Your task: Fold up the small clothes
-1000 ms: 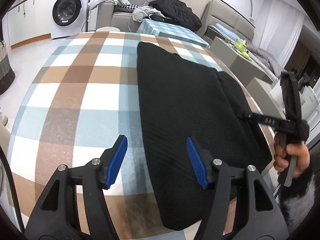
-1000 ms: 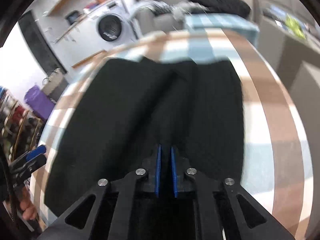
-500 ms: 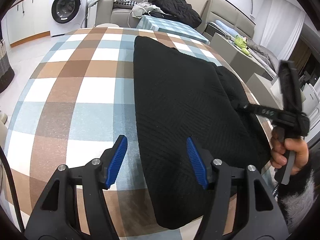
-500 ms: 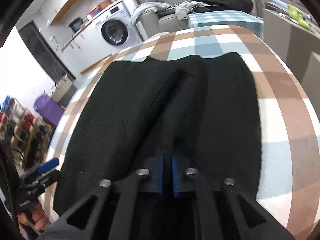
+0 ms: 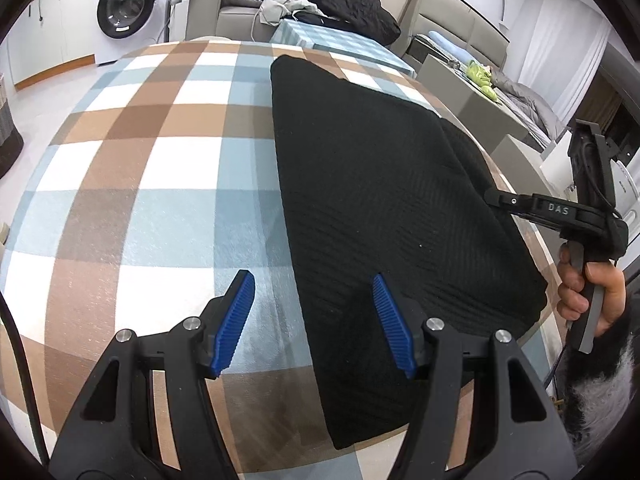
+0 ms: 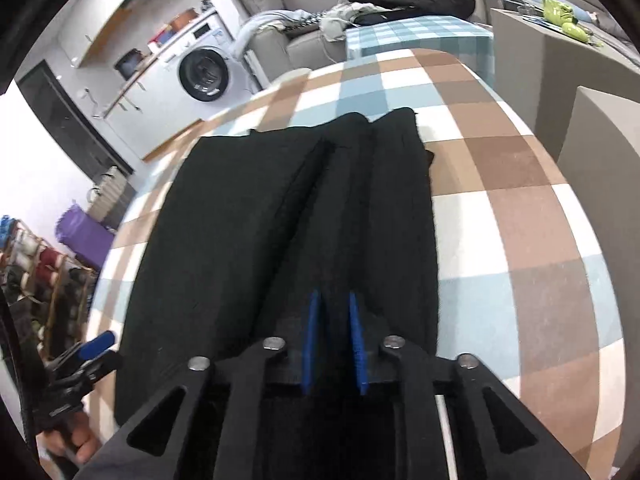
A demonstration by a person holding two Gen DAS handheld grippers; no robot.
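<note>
Right hand-held gripper (image 6: 334,344) jaws just opening, slightly apart over the folded black knit garment (image 5: 384,200); left hand-held gripper (image 5: 314,320) wide apart.

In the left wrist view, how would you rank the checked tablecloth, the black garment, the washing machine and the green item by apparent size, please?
1. Checked tablecloth
2. Black garment
3. Washing machine
4. Green item

The last two stand far from the camera, so their true sizes are unsure.

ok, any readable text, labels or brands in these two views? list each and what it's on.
"DAS": on the right gripper, along its black body, left wrist view.
Washing machine: panel lettering and the door sticker are too small to read in either view.
Nothing else legible.
</note>
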